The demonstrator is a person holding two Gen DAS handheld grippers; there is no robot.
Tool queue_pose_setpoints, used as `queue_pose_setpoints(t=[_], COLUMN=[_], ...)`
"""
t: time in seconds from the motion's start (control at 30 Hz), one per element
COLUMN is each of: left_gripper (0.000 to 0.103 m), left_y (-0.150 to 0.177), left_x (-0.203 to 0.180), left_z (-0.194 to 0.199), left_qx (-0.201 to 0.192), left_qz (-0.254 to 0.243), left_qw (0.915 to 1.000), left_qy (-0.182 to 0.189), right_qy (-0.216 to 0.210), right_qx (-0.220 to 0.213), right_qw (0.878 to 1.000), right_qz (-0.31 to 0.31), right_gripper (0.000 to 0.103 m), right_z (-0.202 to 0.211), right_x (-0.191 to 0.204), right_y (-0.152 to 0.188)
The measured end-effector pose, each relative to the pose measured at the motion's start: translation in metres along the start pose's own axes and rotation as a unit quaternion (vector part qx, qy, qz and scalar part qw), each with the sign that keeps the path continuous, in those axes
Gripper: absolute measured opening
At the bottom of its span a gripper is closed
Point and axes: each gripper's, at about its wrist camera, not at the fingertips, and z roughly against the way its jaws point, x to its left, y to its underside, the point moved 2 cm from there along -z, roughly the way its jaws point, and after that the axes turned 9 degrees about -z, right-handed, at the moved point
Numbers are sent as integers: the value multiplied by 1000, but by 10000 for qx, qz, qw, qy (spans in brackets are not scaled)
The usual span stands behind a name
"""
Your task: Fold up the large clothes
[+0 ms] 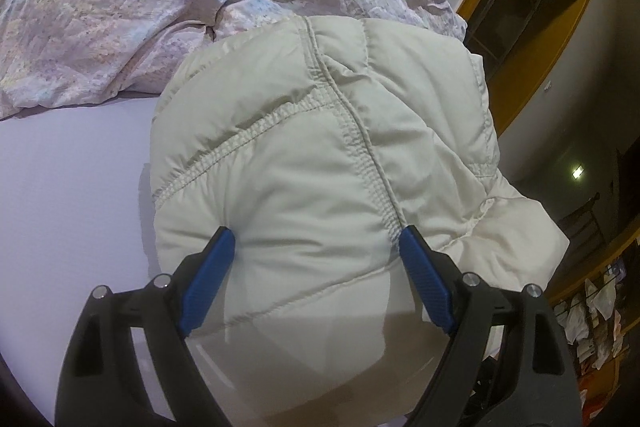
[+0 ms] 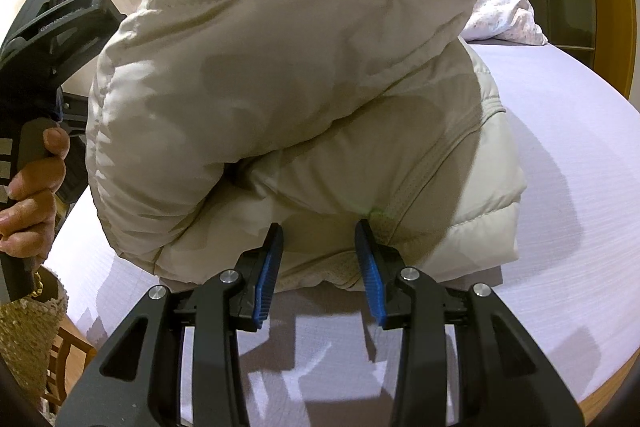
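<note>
Left wrist view first: the left tongs (image 1: pixel 314 241) are spread wide, pads pressing into the puffy top of the cream padded jacket (image 1: pixel 320 155), which lies bundled on the lilac bed (image 1: pixel 68 179), in front of a crumpled flowered quilt (image 1: pixel 120 7). To the jacket's right, the right tongs (image 2: pixel 319 233) stand half spread at its lower edge, pinching nothing. It looks light, soft, springy and slippery; stitched seams or the hem seem the best hold. No readable writing.

Jacket (image 1: pixel 320 147) on bed (image 1: pixel 72 187); quilt (image 1: pixel 140 7) behind (perhaps touching).
</note>
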Motion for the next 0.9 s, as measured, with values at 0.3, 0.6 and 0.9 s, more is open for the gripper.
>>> queue_pose_setpoints(t=[0.3,0.6,0.9], left_gripper=[86,88,88], left_y=[2,4,5], left_x=[-11,-22,-25], left_z=[-10,-21,-24], left_qx=[22,44,36], left_qz=[-61,-119,-175], left_qw=[10000,9999,9997], left_qy=[-17,-97,-160], right_qy=[-12,597,583], right_qx=[11,-294,-730], right_qw=[10000,9976,9952], right_qz=[-36,179,284], right_gripper=[40,46,46], right_z=[1,25,76], right_x=[-4,-8,-5], right_y=[-2,-7,-27])
